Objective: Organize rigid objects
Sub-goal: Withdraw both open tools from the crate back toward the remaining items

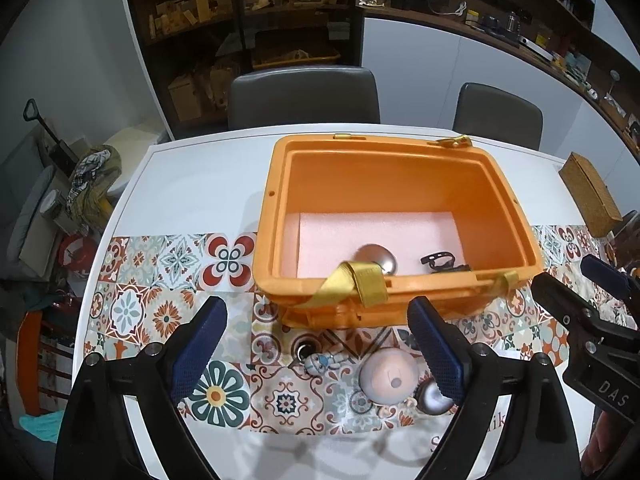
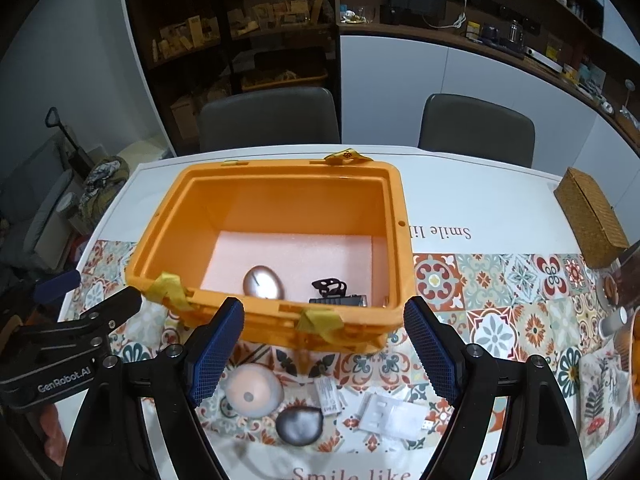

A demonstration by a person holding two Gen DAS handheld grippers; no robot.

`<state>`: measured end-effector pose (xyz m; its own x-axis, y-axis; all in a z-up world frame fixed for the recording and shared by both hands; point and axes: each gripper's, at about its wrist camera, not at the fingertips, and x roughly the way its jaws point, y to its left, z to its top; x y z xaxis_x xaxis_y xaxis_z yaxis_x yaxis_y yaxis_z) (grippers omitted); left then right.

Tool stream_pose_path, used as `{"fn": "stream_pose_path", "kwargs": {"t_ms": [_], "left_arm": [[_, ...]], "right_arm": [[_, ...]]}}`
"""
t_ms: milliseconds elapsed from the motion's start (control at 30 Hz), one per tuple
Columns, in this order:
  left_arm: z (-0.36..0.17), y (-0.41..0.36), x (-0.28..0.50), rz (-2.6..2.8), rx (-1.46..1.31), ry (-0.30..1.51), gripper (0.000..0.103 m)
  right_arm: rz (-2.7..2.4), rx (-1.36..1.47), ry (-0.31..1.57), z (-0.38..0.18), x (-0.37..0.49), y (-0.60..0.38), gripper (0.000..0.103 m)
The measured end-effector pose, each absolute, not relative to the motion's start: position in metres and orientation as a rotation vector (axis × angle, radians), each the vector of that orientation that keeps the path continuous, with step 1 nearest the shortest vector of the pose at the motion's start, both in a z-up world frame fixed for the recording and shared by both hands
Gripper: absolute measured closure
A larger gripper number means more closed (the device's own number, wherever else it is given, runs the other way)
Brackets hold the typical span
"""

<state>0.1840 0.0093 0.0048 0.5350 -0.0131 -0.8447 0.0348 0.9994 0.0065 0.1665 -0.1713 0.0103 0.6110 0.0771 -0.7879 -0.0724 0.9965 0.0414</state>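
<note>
Orange bin (image 2: 396, 240) wall hides black items (image 2: 338, 300) partly — shapes unclear.

Left gripper (image 1: 318, 346) angled downward, blue-padded jaws spread wide with nothing between them, right gripper (image 2: 324, 348) beside it, likewise tilted down, parted, empty

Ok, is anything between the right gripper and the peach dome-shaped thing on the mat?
Nothing visible. The right gripper is open and empty, with the peach dome lying uncovered on the patterned mat just below its fingers, beside a grey egg-shaped object. The orange bin sits beyond it.
</note>
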Motion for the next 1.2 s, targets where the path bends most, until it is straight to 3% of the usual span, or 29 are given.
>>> {"fn": "stream_pose_path", "kwargs": {"t_ms": [1200], "left_arm": [[-0.056, 0.008, 0.127, 0.001, 0.024, 1.132, 0.007]], "right_arm": [[0.148, 0.027, 0.991, -0.051, 0.108, -0.174, 0.021]]}}
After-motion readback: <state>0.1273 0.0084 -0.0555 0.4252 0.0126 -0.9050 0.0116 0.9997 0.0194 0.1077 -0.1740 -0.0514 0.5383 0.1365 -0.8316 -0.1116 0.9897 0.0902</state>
